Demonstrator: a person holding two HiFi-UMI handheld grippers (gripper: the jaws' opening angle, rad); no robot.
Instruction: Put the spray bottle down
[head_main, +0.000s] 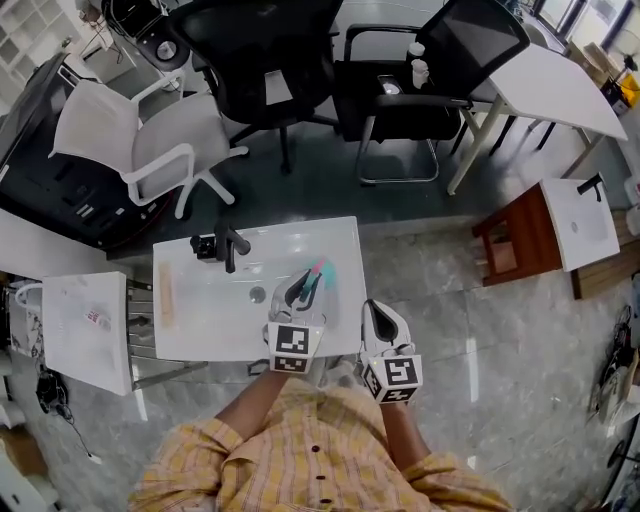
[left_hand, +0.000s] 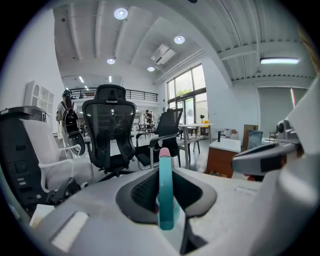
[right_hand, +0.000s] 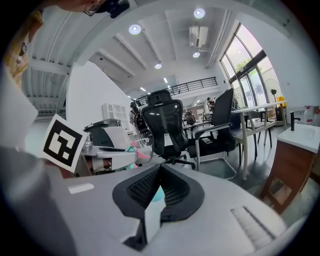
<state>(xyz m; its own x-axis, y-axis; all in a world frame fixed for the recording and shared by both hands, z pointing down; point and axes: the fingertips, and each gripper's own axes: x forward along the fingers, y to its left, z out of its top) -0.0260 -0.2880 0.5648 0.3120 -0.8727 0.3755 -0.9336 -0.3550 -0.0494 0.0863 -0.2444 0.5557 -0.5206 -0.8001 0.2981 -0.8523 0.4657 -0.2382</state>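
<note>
A slim teal spray bottle (head_main: 318, 276) with a pink tip hangs over the right half of the white sink top (head_main: 335, 240). My left gripper (head_main: 304, 286) is shut on it. In the left gripper view the bottle (left_hand: 165, 192) stands upright between the two dark pads (left_hand: 145, 192), its pink tip above them. My right gripper (head_main: 373, 306) hovers just off the sink top's front right corner, to the right of the left one. Its pads (right_hand: 172, 192) meet at the tips with nothing held. In the right gripper view the bottle (right_hand: 131, 150) shows at the left.
A black faucet (head_main: 227, 246) stands at the sink's back left, and a drain (head_main: 258, 294) lies in the basin. A white side shelf (head_main: 90, 320) is at the left. Office chairs (head_main: 270, 70) and a white desk (head_main: 560, 85) stand beyond. A wooden stand (head_main: 520, 235) is at the right.
</note>
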